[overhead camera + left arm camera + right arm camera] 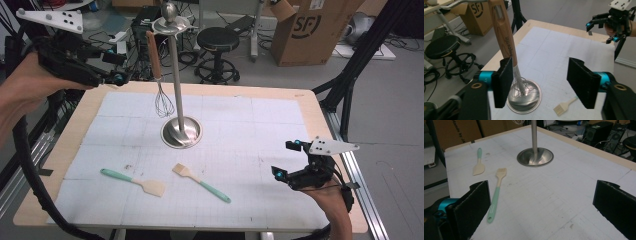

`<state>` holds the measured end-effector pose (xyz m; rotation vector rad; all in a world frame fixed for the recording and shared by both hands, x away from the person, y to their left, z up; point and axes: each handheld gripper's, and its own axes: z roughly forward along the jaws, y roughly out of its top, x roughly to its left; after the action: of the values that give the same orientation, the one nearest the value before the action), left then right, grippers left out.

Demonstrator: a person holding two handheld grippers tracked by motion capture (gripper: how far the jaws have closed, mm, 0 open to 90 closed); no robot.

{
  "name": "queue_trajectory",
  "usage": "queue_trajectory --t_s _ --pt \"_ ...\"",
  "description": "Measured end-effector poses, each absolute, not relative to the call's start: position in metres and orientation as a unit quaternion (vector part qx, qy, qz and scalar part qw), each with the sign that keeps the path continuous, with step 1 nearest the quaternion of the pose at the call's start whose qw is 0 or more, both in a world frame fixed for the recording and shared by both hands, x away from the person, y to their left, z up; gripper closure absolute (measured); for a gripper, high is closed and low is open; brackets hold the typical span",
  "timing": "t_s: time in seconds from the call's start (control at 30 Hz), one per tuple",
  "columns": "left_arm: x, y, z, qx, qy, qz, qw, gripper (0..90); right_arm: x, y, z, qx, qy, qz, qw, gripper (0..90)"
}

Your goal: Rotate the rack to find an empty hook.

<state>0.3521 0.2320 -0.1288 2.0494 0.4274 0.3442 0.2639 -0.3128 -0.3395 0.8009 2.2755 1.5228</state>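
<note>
With its jaws spread apart at the frame's upper left, the left gripper [118, 78] risked nudging the hanging whisk [159, 75] off the stand [181, 131].

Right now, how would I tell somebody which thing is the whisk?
Find the tall steel stand rising from a round base in the middle of the white mat. The whisk hangs beside its pole from the top ring. It alone has a wooden handle and wire loops; the spatula and brush lie flat, with mint handles.

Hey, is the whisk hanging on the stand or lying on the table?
Hanging: the whisk dangles upright from the stand top, wires down, clear of the table.
</note>
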Motion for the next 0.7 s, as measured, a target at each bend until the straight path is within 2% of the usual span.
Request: queue_trajectory --t_s 0.07,0.1,0.13,0.17,0.2,0.23,0.27,0.3,0.4,0.7 --pt "0.353 0.231 -0.128 0.843 0.175 0.138 0.489 52.5 0.264 -0.313 -0.340 0.278 0.790 0.528 0.144 0.0" --pt "0.353 0.231 -0.127 0.843 0.173 0.133 0.491 52.5 0.264 -0.313 -0.340 0.278 0.790 0.528 0.144 0.0" --pt "0.354 0.230 -0.123 0.843 0.170 0.125 0.495 66.4 0.264 -0.313 -0.340 0.278 0.789 0.528 0.143 0.0" --pt "0.354 0.230 -0.123 0.843 0.170 0.125 0.495 71.4 0.264 -0.313 -0.340 0.278 0.789 0.528 0.143 0.0" --pt "0.355 0.229 -0.122 0.844 0.167 0.124 0.495 71.4 0.264 -0.313 -0.340 0.278 0.789 0.528 0.144 0.0" --pt "0.355 0.228 -0.120 0.845 0.167 0.125 0.493 80.8 0.264 -0.313 -0.340 0.278 0.789 0.528 0.144 0.0" --pt "0.356 0.228 -0.118 0.846 0.167 0.119 0.492 80.8 0.264 -0.313 -0.340 0.278 0.789 0.528 0.144 0.0" --pt "0.357 0.227 -0.117 0.848 0.165 0.117 0.491 86.8 0.264 -0.312 -0.340 0.277 0.790 0.528 0.143 0.0" --pt "0.360 0.223 -0.112 0.852 0.163 0.114 0.484 89.7 0.264 -0.312 -0.340 0.277 0.790 0.527 0.144 0.0" --pt "0.371 0.209 -0.098 0.865 0.152 0.117 0.464 90.0 0.264 -0.312 -0.340 0.278 0.790 0.527 0.143 0.0"
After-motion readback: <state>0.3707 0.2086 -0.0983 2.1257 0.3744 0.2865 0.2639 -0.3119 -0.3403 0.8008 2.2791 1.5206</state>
